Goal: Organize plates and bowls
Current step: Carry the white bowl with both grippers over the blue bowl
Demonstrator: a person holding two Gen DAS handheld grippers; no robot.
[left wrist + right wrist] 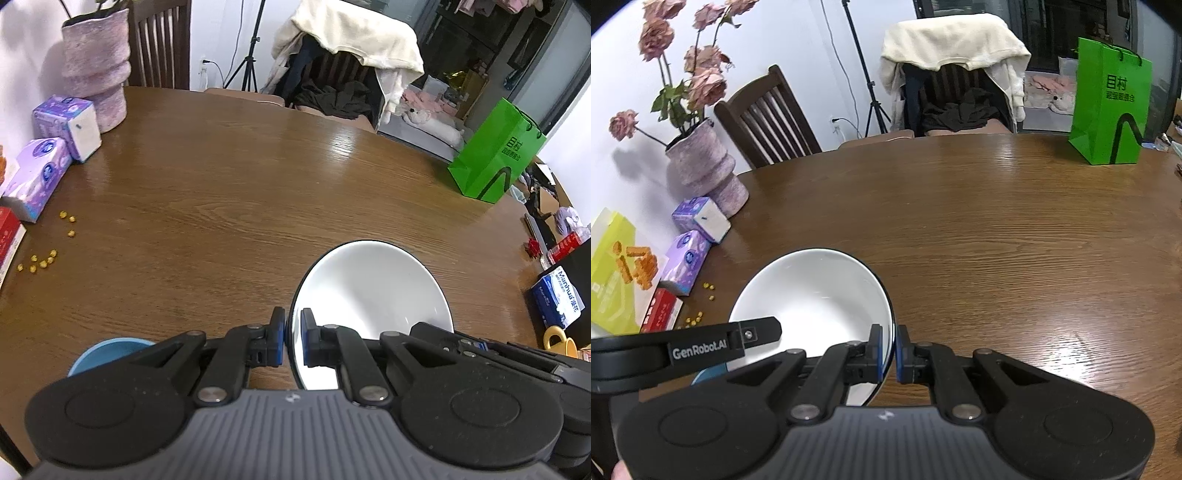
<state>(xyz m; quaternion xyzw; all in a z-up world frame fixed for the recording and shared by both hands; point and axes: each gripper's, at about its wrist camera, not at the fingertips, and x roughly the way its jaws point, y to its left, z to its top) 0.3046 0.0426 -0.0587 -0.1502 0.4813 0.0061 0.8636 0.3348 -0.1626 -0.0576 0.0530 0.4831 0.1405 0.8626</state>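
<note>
A white bowl (373,295) with a thin dark rim hangs above the brown wooden table (229,206), held from both sides. My left gripper (292,338) is shut on the bowl's left rim. On the opposite rim my right gripper (889,350) is shut too, with the white bowl (812,295) stretching to the left of its fingers. A blue bowl (107,352) sits on the table below and left of my left gripper; in the right wrist view only a sliver of the blue bowl (709,374) shows under the white one. The other gripper's black body (687,349) crosses the lower left.
A purple vase (705,170) with dried roses, purple tissue packs (48,166), a yellow snack box (613,273), a red box (661,310) and scattered yellow bits (44,258) line the left edge. A green paper bag (1108,103) stands far right, and a blue tissue pack (557,295) and yellow mug (557,341) lie near right.
</note>
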